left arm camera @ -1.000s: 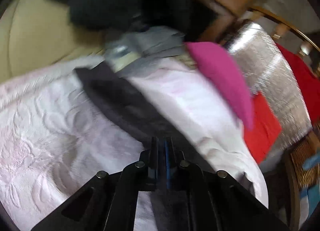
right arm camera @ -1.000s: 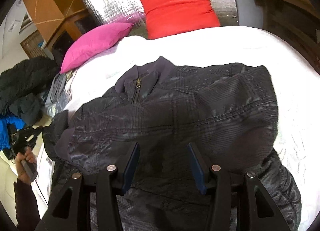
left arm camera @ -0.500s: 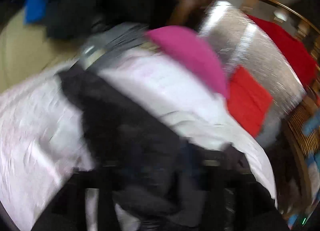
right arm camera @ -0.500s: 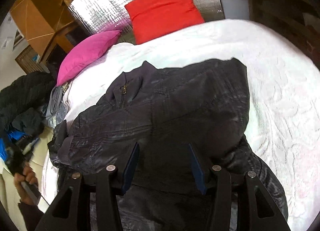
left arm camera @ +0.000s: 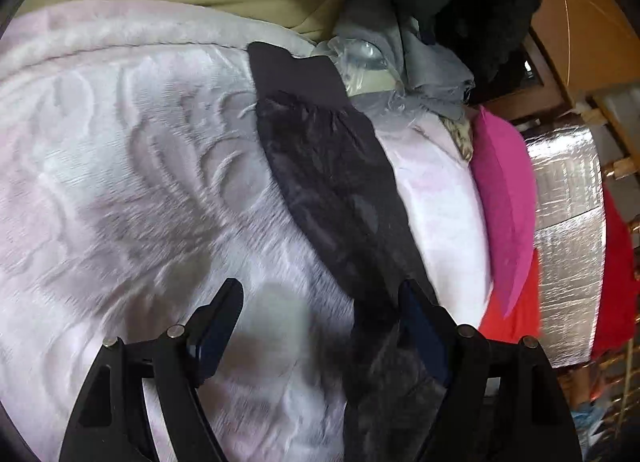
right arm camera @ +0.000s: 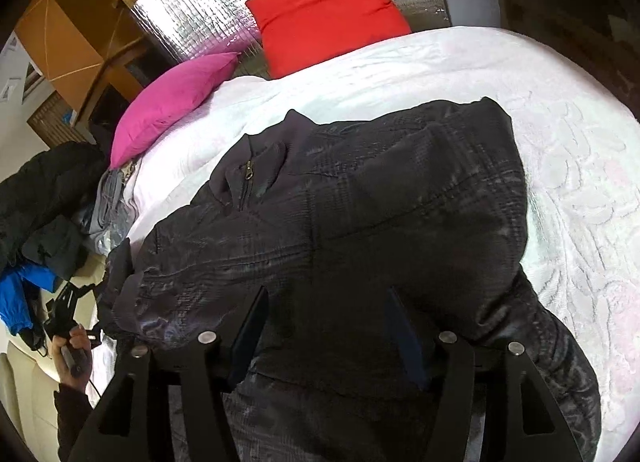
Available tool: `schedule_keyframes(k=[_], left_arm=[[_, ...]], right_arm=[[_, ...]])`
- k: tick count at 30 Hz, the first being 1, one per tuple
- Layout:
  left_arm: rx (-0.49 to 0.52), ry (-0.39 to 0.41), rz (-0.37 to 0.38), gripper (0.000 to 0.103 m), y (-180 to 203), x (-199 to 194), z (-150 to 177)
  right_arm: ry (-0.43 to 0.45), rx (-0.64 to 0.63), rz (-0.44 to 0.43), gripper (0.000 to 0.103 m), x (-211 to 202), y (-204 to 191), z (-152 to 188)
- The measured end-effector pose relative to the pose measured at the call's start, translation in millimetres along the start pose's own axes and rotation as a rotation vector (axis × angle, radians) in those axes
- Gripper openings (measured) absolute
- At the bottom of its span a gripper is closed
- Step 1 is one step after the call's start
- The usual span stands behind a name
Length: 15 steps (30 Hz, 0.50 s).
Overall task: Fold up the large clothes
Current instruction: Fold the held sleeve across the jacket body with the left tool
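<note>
1. Our left gripper [left arm camera: 320, 314], pinched on the sleeve [left arm camera: 332, 166] a second ago, now has its fingers spread; the sleeve lies released on the white bedspread [left arm camera: 120, 166]
2. Our right gripper [right arm camera: 324, 322] hovers spread over the dark jacket [right arm camera: 360, 222], ready to fold next

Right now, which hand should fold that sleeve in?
Probably the left. Its gripper is open right beside the jacket's sleeve; the right gripper hovers open over the body.
</note>
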<state>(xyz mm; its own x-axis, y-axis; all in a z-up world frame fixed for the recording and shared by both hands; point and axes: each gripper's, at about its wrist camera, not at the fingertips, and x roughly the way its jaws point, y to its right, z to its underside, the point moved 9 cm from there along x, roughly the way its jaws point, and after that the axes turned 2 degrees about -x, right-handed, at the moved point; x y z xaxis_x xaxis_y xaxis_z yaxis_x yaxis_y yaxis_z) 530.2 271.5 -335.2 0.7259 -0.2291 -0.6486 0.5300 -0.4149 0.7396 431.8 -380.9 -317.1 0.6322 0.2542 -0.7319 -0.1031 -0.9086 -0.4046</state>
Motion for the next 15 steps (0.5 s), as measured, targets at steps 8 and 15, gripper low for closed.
schedule_keyframes(k=[8,15], left_arm=[[0.037,-0.006,0.034,0.072,17,26,-4],[0.258,0.061,-0.095,0.011,53,22,8]], right_arm=[[0.001,-0.032,0.025,0.065,10,0,1],[0.012,-0.044,0.039,0.065,5,1,-1]])
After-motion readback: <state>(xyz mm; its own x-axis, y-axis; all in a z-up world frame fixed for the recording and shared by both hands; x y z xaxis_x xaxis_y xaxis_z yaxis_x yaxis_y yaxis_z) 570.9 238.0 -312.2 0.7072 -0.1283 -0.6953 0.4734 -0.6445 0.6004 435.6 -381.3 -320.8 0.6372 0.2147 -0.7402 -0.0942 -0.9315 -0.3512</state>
